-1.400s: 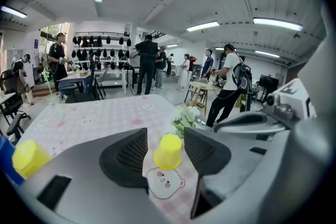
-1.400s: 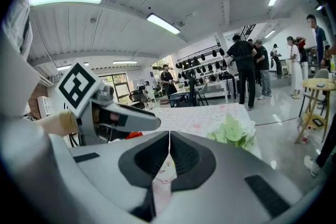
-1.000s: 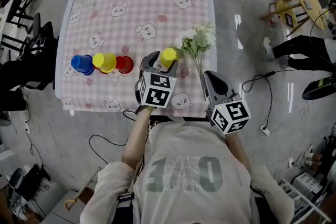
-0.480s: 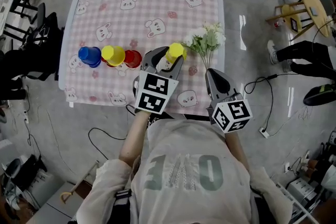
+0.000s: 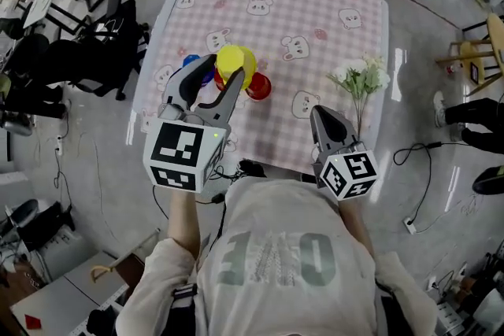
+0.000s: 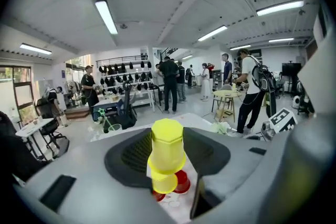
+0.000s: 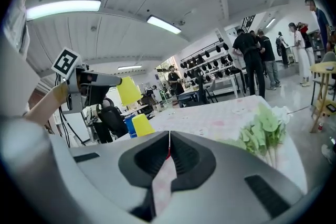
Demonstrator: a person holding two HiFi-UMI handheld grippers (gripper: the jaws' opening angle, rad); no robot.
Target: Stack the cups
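Item: yellow cup (image 5: 230,61), upturned, its base on top. It is hanging clear of the bench (image 5: 276,35), roughly above a second yellow cup (image 6: 164,182) that is standing on the checked cloth.

Holder: left gripper (image 5: 224,68). Its fingers (image 5: 189,79) are pressing on the cup's tapered wall from both sides.

Neighbours: a red cup (image 5: 258,86) is sitting just beside the standing yellow one, and a blue cup (image 5: 191,60) is showing on the other side, partly hidden by the gripper.

Other gripper: right gripper (image 5: 321,116), with its fingers together on nothing, is idling over the bench's near edge, apart from the cups.

Bystander: a spray of flowers (image 5: 360,77) is lying near the right gripper.

Hazards, as judged:
- The held cup is riding on a smooth taper, so a slack squeeze may be letting it slide or tilt.
- Coming down off-centre, its rim would be catching the standing cup's base and toppling it.
- The fingers, straddling the cup, would be striking the red or blue cup on the way down.
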